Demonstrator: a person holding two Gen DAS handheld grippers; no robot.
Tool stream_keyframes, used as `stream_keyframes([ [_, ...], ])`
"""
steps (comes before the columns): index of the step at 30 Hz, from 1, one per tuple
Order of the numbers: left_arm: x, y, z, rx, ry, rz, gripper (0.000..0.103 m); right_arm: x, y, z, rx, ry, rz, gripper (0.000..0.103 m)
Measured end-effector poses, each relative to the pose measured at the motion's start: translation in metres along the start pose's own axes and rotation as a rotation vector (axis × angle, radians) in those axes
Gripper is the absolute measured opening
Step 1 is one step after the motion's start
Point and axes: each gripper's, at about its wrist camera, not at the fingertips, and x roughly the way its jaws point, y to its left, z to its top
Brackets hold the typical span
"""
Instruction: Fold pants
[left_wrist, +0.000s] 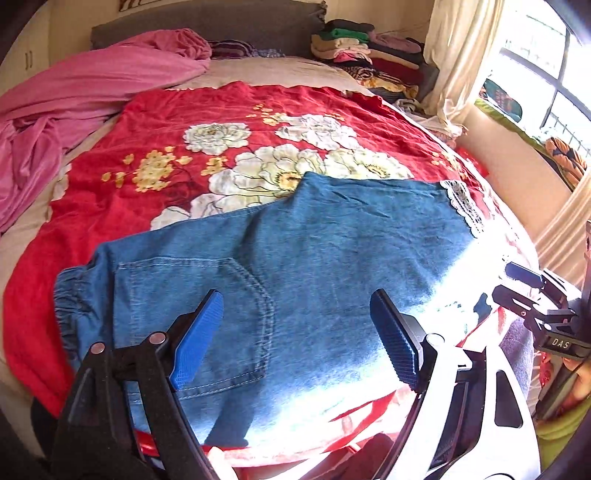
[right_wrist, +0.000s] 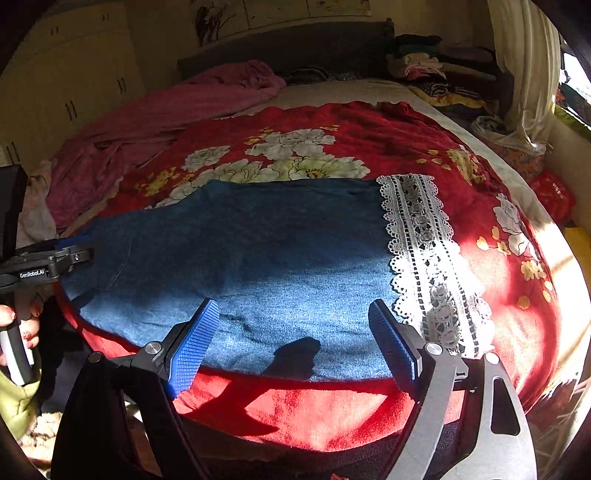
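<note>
In the left wrist view, the left gripper (left_wrist: 295, 336) hovered over the blue denim pants (left_wrist: 295, 251), its jaws spread wide with nothing between them. The pants lay flat on a red floral blanket (left_wrist: 221, 122) that covered the bed, near its front edge. The back pocket (left_wrist: 192, 314) faced up just beyond the left blue pad, and the elasticated waistband (left_wrist: 70, 306) was bunched at the left end. A white lace hem (left_wrist: 463, 206) finished the leg at the far right. Strong sunlight washed out the near right part of the denim. At the right edge the right gripper (left_wrist: 532, 291) showed side-on, with the letters "DAS" readable on its black body. A pink sheet (left_wrist: 74, 96) lay crumpled at the far left, and stacked folded clothes (left_wrist: 365, 51) sat by the headboard, beside a cream curtain (left_wrist: 454, 55).

In the right wrist view, the right gripper (right_wrist: 293, 347) also had its jaws wide apart and empty, poised above the leg end of the pants (right_wrist: 258, 251). The lace hem (right_wrist: 424, 258) lay just beyond the right pad, partly sunlit. At the left edge the left gripper (right_wrist: 44, 262) bore the label "GenRobot.AI", and the left hand (right_wrist: 18, 325) gripped its handle below. Cream wardrobe doors (right_wrist: 74, 74) stood behind the bed.
</note>
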Motion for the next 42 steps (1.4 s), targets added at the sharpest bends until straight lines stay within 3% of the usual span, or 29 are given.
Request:
stream_keyframes([
  [12, 0.065, -0.022, -0.015, 0.104, 0.097, 0.061, 0.084, 0.039, -0.008, -0.020, 0.018, 0.108, -0.069, 0.090],
  [17, 0.073, -0.021, -0.019, 0.113, 0.095, 0.062, 0.088, 0.042, -0.008, -0.022, 0.019, 0.102, -0.049, 0.096],
  [21, 0.058, -0.023, -0.016, 0.088, 0.093, 0.033, 0.089, 0.019, -0.016, -0.018, 0.079, 0.045, -0.003, 0.096],
  [31, 0.017, -0.048, -0.003, 0.130, 0.031, 0.004, 0.091, -0.033, -0.045, -0.019, 0.157, -0.055, -0.067, 0.096],
  [42, 0.015, -0.092, 0.021, 0.223, 0.002, -0.029, 0.092, -0.063, -0.075, -0.024, 0.246, -0.134, -0.105, 0.096],
])
